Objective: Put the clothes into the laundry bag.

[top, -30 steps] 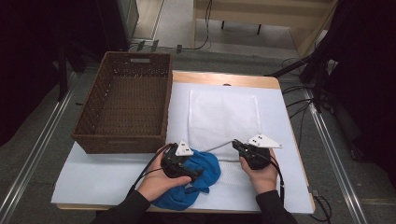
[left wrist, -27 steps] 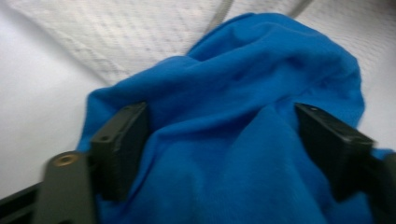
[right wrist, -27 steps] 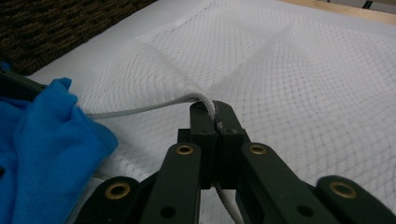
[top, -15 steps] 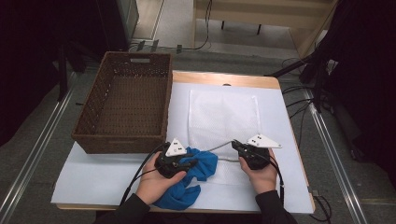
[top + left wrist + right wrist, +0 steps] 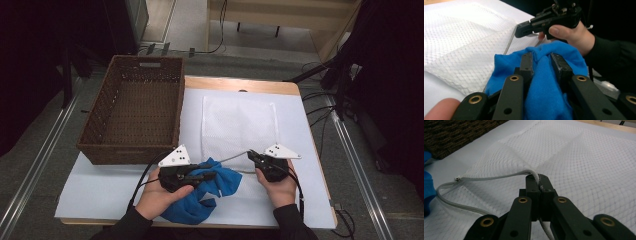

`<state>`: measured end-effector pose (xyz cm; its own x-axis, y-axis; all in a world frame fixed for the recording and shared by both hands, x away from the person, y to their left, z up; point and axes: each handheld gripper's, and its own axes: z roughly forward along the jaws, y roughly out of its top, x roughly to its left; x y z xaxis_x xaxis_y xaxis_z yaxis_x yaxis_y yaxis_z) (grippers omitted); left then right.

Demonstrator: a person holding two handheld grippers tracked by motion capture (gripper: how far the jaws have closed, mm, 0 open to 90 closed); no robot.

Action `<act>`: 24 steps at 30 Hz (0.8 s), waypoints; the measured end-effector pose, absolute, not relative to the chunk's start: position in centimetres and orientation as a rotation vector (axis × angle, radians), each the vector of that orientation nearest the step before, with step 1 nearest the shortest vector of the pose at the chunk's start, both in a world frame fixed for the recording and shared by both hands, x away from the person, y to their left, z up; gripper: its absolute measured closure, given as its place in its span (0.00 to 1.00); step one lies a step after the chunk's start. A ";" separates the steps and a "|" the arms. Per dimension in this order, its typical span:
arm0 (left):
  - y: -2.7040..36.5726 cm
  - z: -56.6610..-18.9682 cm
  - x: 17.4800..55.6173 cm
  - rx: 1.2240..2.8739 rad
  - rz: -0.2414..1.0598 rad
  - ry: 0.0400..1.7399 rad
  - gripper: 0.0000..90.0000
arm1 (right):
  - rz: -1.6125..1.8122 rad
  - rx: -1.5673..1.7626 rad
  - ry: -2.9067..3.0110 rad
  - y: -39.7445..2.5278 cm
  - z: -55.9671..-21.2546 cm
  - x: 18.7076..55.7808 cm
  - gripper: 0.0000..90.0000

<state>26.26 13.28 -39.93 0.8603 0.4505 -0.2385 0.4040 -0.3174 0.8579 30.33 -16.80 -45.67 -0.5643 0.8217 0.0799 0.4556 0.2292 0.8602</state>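
Shifted toward the mesh bag [image 5: 239, 125], left claw [image 5: 541, 61] pinches blue cloth [image 5: 210, 192]; right claw [image 5: 538, 181] pinches the bag's drawstring [image 5: 499, 178].

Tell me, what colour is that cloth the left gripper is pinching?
Bright blue cloth, seen best in the left gripper view.

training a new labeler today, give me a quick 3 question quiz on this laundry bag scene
1. True or false: the right gripper is shut on the mesh bag's drawstring.
2. What does the left gripper hold? A) the wicker basket B) the blue cloth C) nothing
3. Fill in: the wicker basket sits to the ____ of the white mesh bag in the high view.

Key:
1. True; its jaws are pinched on the grey cord.
2. B; the blue cloth is bunched between its jaws.
3. left
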 end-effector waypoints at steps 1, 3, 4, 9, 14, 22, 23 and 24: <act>13.3 -39.9 26.4 1.935 0.045 0.632 0.82 | 1.274 1.177 2.117 -16.8 -45.7 30.3 1.00; 13.5 -39.8 26.5 1.913 0.030 0.630 0.82 | 1.275 1.174 2.117 -16.8 -45.6 30.3 1.00; 13.6 -39.7 26.6 1.902 0.020 0.630 0.82 | 1.277 1.174 2.116 -16.8 -45.6 30.3 1.00; 13.4 -39.8 26.8 1.887 -0.005 0.646 0.82 | 1.275 1.175 2.118 -16.8 -45.7 30.3 1.00; 12.8 -40.2 27.2 1.879 -0.039 0.656 0.82 | 1.284 1.174 2.113 -16.8 -45.6 30.3 1.00; 10.9 -40.5 27.8 1.898 -0.062 0.650 0.81 | 1.291 1.169 2.114 -16.8 -45.5 30.3 1.00; 10.7 -40.7 27.9 1.906 -0.067 0.661 0.81 | 1.291 1.169 2.114 -16.8 -45.5 30.3 1.00; 10.3 -41.0 28.1 1.914 -0.080 0.676 0.81 | 1.295 1.169 2.114 -16.8 -45.5 30.3 1.00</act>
<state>28.13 10.35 -41.02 0.8379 0.4175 -0.3516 0.4879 -0.2842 0.8253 30.26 -16.83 -45.45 -0.5711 0.8163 0.0865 0.4477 0.2215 0.8663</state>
